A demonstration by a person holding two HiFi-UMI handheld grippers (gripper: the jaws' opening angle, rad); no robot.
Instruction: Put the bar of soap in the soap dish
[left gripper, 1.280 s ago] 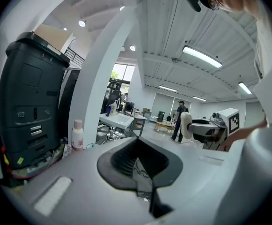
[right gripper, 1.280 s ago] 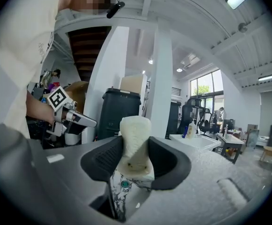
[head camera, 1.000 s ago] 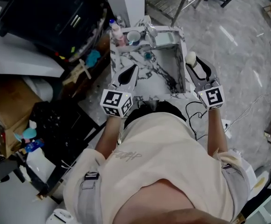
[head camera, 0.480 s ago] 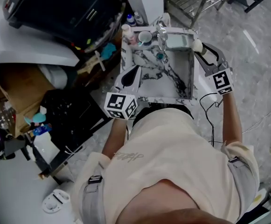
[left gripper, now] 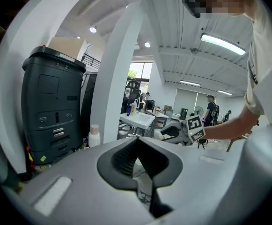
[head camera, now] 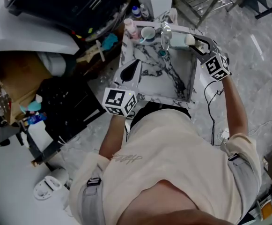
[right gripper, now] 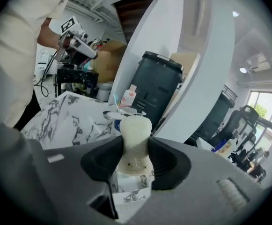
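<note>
The bar of soap point(head camera: 189, 39) is cream-coloured and waisted, and my right gripper point(head camera: 193, 42) is shut on it. It hangs at the right end of a pale rectangular soap dish point(head camera: 177, 41) on the back right of the marbled sink unit point(head camera: 150, 93). I cannot tell whether the soap touches the dish. In the right gripper view the soap point(right gripper: 135, 142) stands upright between the black pads point(right gripper: 163, 161), which press on both its sides. My left gripper point(head camera: 135, 62) stays over the sink's left front rim. Its jaws point(left gripper: 137, 144) meet, with nothing between them.
A chrome faucet point(head camera: 165, 32), a cup point(head camera: 148, 33) and a pink-topped bottle point(head camera: 130, 27) stand along the sink's back edge. A large black bin point(right gripper: 161, 86) and a white column point(right gripper: 182, 55) rise behind. Cardboard boxes and clutter fill the floor at the left.
My right gripper has carried the soap from beside the sink's right edge to the back right corner by the faucet and has rolled. The left gripper has hardly moved.
</note>
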